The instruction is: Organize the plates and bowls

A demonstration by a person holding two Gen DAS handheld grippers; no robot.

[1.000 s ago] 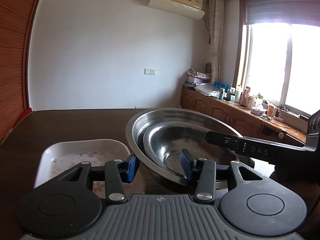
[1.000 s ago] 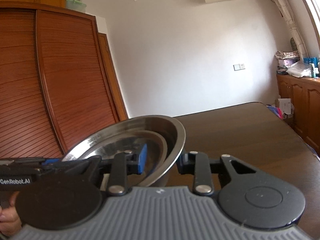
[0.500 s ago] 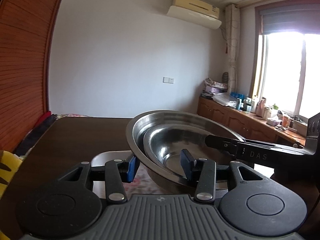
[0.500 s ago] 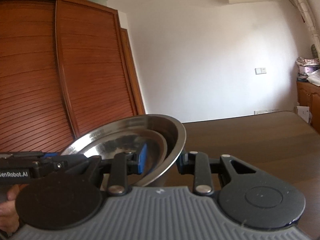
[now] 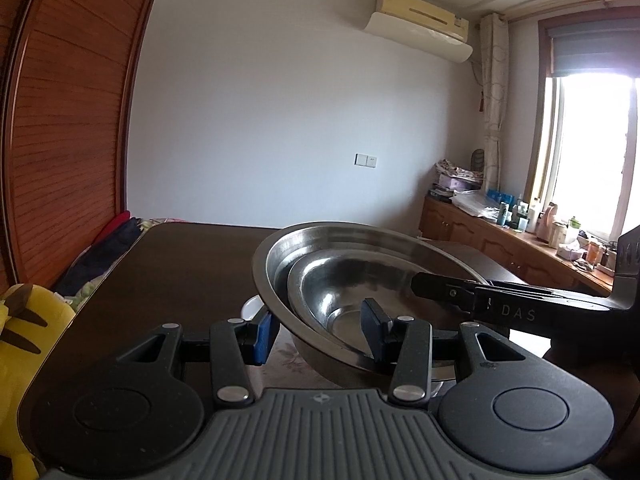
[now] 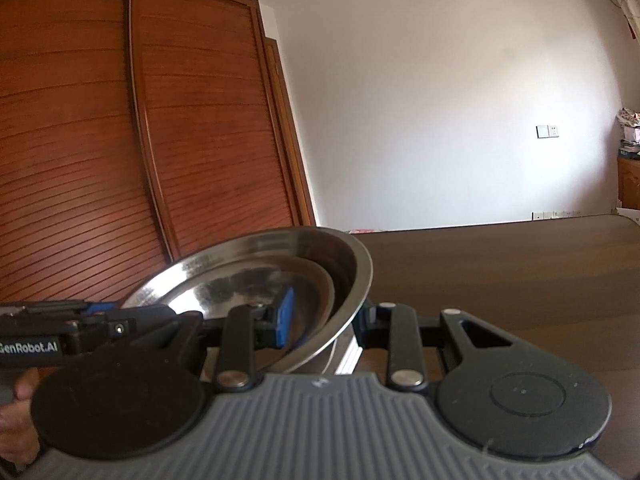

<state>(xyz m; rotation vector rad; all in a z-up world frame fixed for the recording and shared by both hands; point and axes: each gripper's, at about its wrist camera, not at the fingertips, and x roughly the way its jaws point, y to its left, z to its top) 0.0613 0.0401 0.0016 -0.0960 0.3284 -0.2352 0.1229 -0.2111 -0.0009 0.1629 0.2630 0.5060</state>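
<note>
The left claw [image 5: 318,332] is clenched on the near rim of the big bowl [image 5: 332,240], one blue pad outside the wall and the other inside. The right claw [image 6: 324,318] grasps the same bowl at the opposite rim, its blue pad [image 6: 285,314] inside and the other finger hidden behind the wall. In the left wrist view the right claw's black fingers reach over the far rim from the right.

A smaller bowl [image 5: 348,280] is nested inside the big one, and both tilt, held between the two claws above the dark bench [image 5: 180,264]. Beneath the bowls lies a white dish [image 5: 251,306] with a floral pattern, mostly covered by them; I cannot tell whether the bowls touch it.

A yellow plush [image 5: 24,320] sits at the bench's left edge. A hand [image 6: 18,412] grips the left claw's handle, seen at the lower left of the right wrist view
</note>
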